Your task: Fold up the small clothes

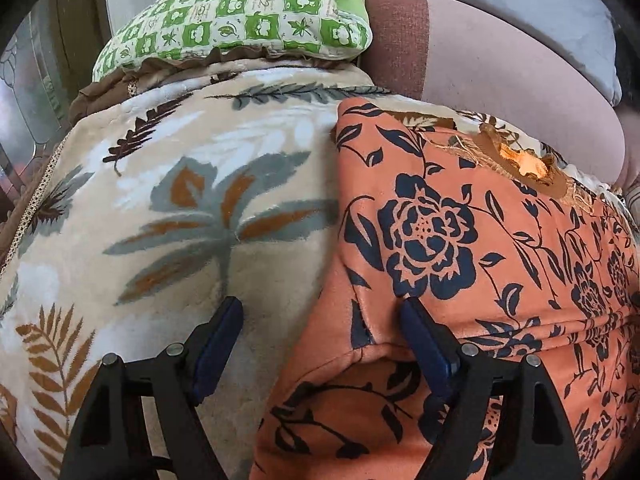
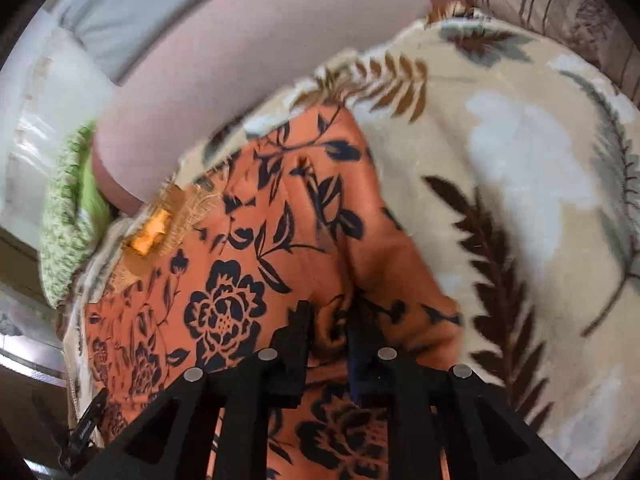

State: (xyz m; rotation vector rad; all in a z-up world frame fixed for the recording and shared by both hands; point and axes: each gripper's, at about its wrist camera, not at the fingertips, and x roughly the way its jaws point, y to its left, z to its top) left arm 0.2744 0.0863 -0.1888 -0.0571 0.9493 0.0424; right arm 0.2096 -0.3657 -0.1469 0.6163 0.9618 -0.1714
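The orange floral garment (image 1: pixel 460 248), printed with dark navy roses and trimmed in brown at its neckline, lies on a cream leaf-patterned fleece blanket (image 1: pixel 192 208). The left gripper (image 1: pixel 322 320) hovers low over the garment's folded edge with its blue-padded fingers (image 1: pixel 218 332) spread wide, one over the blanket, the other over the cloth. The right gripper (image 2: pixel 330 322) has its fingers drawn close, pinching a raised fold of the garment. A green-checked pillow (image 1: pixel 240 16) sits behind the blanket, beside a mauve cushion (image 1: pixel 500 80). No readable writing shows.
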